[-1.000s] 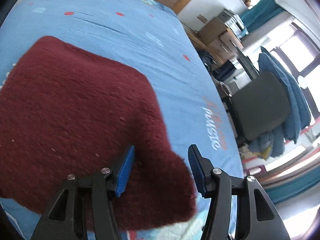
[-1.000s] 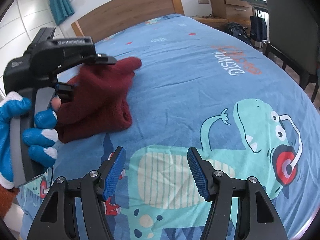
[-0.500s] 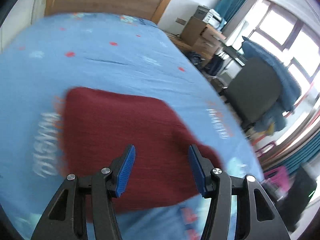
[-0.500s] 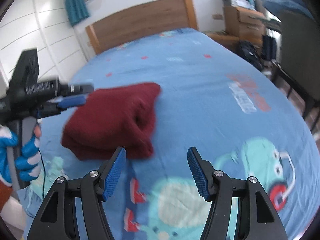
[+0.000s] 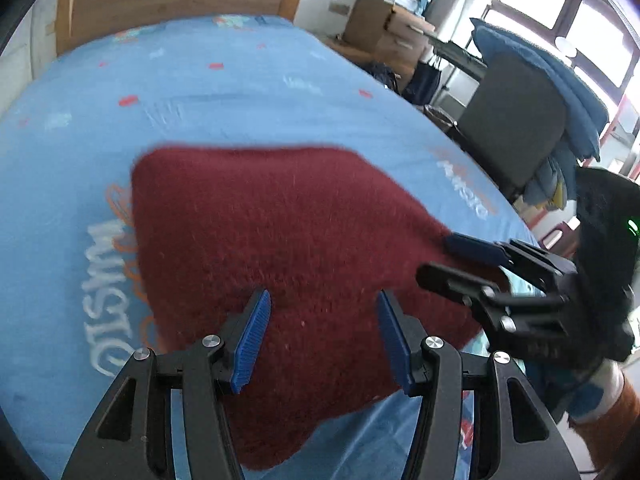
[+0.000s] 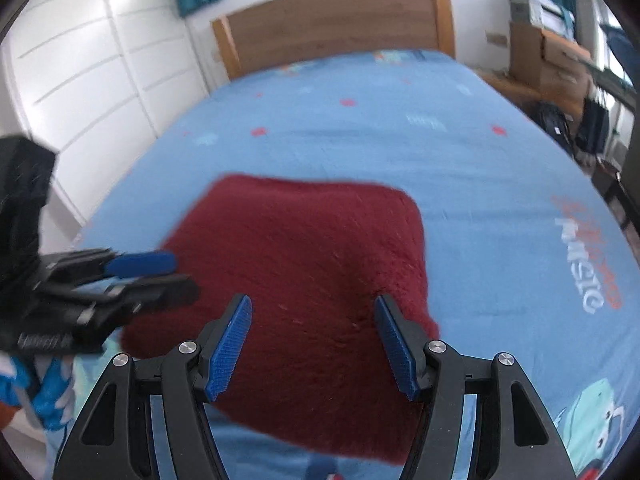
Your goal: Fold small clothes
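Since a second ago both claws have swung in over the dark red knitted garment [image 5: 288, 240], which now fills the middle of each wrist view instead of sitting off to one side; the right claw, earlier over the dinosaur print, now faces the folded knit.

In the left wrist view, the left claw [image 5: 322, 340] hovers above the garment's near edge, its blue pads spread with nothing pinched between them. The garment lies folded in a rough rectangle on the bed [image 5: 200, 92], partly covering the white and orange lettering [image 5: 108, 300] printed on the blue sheet. To the right, the right claw [image 5: 456, 258] reaches in at the garment's right corner; whether it touches the knit is unclear through the blur. Behind it stands a dark chair [image 5: 516, 132] draped with blue cloth.

In the right wrist view, the left claw [image 6: 148, 276] enters from the left beside the garment's edge. The right claw [image 6: 314, 344] hangs over the knit [image 6: 312, 256], pads spread and empty. A wooden headboard [image 6: 336, 24] closes the far end.
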{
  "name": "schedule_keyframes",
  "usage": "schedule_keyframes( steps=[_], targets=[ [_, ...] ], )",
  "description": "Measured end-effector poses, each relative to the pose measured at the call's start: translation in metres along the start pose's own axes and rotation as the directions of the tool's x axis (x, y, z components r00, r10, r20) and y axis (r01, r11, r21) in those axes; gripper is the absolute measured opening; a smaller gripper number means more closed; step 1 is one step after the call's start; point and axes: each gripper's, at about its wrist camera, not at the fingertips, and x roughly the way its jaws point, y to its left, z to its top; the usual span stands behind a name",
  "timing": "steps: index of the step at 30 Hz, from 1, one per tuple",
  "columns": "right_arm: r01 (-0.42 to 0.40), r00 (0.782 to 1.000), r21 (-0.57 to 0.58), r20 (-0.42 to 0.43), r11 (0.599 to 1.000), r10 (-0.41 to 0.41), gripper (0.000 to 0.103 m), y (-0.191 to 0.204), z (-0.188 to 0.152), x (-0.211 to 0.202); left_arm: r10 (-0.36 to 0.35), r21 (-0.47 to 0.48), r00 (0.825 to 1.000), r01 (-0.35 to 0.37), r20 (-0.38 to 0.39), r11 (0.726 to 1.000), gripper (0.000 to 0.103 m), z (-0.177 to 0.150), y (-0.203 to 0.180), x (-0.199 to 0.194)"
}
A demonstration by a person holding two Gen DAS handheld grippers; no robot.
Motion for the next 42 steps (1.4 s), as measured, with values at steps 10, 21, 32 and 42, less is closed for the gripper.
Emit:
schedule_keyframes(
  steps=[10,21,32,42],
  targets=[
    [-0.033,0.995,0.029,-0.088,0.999,0.036,0.066,-0.024,-0.054,0.025,-0.008,0.076,1.000,0.009,-0.013,0.997,0.049,-0.051,-0.020,0.011],
    [-0.031,0.999,0.012,-0.043,0.999,0.031,0.066,-0.018,-0.024,-0.004,0.074,0.060,0.995,-0.077,0.060,0.995,0.049,-0.015,-0.005,-0.016],
    [-0.039,0.994,0.092,-0.100,0.995,0.048,0.067,-0.029,-0.034,0.028,0.073,0.104,0.997,-0.075,0.018,0.992,0.049,-0.033,-0.003,0.005],
    [0.016,0.999,0.088,-0.045,0.996,-0.012,0.079,-0.036,-0.012,-0.002,0.093,-0.092,0.991,-0.084,0.094,0.992,0.080,-0.018,0.036,-0.041]
  ],
)
